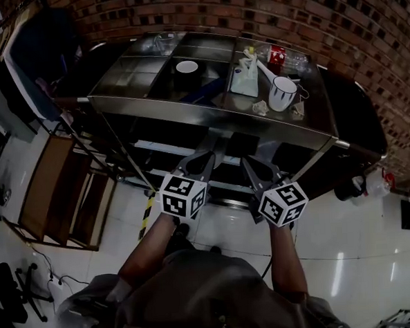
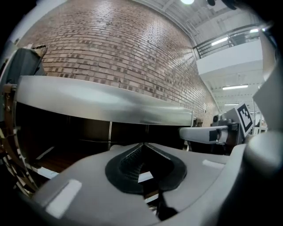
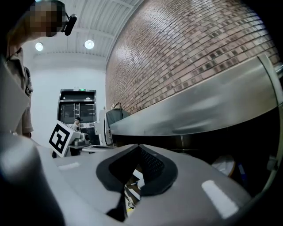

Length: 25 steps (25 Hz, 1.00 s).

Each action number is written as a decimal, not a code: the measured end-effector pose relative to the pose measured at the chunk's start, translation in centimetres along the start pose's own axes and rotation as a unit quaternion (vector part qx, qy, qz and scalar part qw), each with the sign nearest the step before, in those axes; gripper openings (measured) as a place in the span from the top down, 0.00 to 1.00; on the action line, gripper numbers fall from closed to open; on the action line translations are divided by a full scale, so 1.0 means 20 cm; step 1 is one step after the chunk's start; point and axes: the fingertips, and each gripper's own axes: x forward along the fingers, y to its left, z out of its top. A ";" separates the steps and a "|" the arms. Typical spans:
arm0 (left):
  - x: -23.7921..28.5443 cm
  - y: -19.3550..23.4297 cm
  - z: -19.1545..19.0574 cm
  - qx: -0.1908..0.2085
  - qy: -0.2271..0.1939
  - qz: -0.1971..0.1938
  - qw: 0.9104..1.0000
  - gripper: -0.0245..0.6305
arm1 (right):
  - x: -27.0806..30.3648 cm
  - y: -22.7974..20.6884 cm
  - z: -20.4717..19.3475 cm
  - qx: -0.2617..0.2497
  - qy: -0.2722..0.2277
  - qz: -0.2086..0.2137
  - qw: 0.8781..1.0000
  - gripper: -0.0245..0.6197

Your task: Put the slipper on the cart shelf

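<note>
Both closed, empty — left tongs (image 1: 205, 157), right tongs (image 1: 250, 162) — facing the cart (image 1: 208, 105).

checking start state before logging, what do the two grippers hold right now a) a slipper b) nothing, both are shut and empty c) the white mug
B: the left gripper and the right gripper each show jaws closed tip to tip with nothing between them.
</note>
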 end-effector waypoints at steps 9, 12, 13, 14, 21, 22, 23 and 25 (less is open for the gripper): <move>-0.07 0.00 -0.03 -0.008 0.014 0.019 1.000 0.95 | -0.03 0.06 0.02 -0.011 0.002 0.011 1.000 0.96; -0.08 -0.02 -0.04 -0.008 0.015 0.015 1.000 0.95 | -0.04 0.07 0.02 -0.014 0.003 0.009 1.000 0.96; -0.08 -0.03 -0.05 -0.008 0.015 0.014 1.000 0.95 | -0.04 0.07 0.01 -0.014 0.003 0.009 1.000 0.96; -0.08 -0.03 -0.05 -0.008 0.015 0.013 1.000 0.95 | -0.04 0.07 0.01 -0.016 0.003 0.009 1.000 0.96; -0.09 -0.04 -0.03 -0.008 0.013 0.009 1.000 0.95 | -0.05 0.08 0.02 -0.020 0.005 0.007 1.000 0.96; -0.09 -0.05 -0.03 -0.007 0.013 0.008 1.000 0.95 | -0.05 0.08 0.02 -0.020 0.004 0.007 1.000 0.96; -0.09 -0.05 -0.03 -0.007 0.013 0.007 1.000 0.95 | -0.05 0.08 0.02 -0.020 0.003 0.007 1.000 0.96; -0.09 -0.05 -0.04 -0.008 0.014 0.007 1.000 0.95 | -0.05 0.08 0.03 -0.021 0.003 0.008 1.000 0.96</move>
